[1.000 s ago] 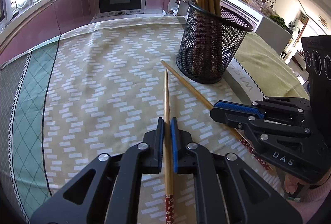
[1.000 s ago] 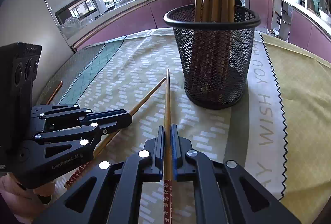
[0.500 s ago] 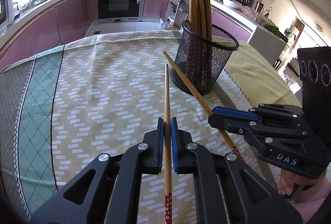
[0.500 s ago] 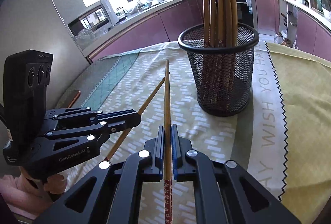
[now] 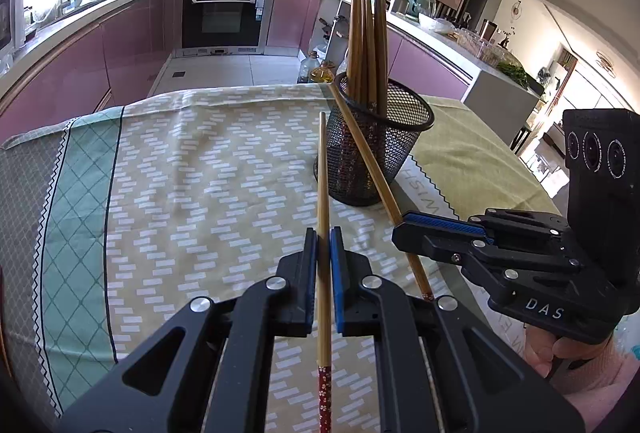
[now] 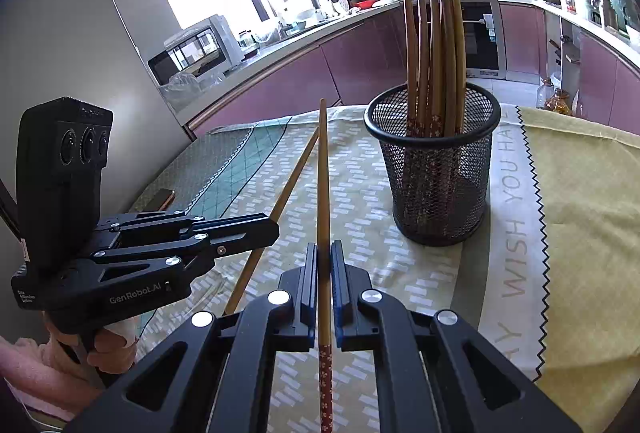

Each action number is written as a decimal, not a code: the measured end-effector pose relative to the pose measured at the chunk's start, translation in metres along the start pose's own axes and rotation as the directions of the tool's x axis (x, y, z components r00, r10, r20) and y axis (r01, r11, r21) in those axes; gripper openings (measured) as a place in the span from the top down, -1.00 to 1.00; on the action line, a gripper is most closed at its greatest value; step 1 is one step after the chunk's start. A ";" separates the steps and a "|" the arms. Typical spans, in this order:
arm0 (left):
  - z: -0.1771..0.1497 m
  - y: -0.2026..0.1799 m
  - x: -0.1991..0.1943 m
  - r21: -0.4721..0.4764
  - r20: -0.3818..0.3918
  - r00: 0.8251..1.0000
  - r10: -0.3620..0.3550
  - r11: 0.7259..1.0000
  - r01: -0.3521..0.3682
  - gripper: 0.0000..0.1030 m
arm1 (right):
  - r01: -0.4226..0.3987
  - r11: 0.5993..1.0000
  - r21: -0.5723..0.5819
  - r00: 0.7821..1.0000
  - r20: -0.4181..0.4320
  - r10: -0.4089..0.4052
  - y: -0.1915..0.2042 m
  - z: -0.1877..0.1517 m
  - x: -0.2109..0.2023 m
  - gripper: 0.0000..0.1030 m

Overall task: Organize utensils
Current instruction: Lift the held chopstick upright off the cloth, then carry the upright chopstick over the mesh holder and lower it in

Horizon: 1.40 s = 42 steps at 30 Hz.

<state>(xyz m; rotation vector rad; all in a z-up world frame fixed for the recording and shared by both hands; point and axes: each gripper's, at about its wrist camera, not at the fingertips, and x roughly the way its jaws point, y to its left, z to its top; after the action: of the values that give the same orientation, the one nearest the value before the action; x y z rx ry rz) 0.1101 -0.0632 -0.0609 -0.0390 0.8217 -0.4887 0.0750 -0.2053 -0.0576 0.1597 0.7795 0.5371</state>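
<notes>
Both chopsticks have lifted off the tablecloth (tips now raised beside the holder).

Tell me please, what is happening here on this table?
A person is tidying chopsticks with two hand-held grippers. The left gripper is shut on one chopstick, the right gripper on another chopstick. Both are held above the tablecloth, pointing toward the mesh holder, which already contains several chopsticks.

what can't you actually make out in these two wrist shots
- Left wrist view: the patterned end of the chopstick in the left tongs runs off the bottom edge.
- Right wrist view: the same for the right tongs' chopstick.
- Both views: the mesh holder veils the lower ends of the chopsticks standing inside; their count is unclear.
</notes>
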 end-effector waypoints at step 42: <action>0.019 -0.015 -0.030 0.008 0.087 0.995 -0.050 0.999 0.049 0.85 | 0.021 1.000 0.004 0.992 0.125 -0.021 -0.010 0.015 -0.043 0.89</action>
<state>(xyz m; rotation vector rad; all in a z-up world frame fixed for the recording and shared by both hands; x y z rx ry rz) 0.1000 -0.0669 -0.0241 -0.0755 0.7349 -0.5323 0.0647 -0.2347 -0.0232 0.1859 0.6595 0.5012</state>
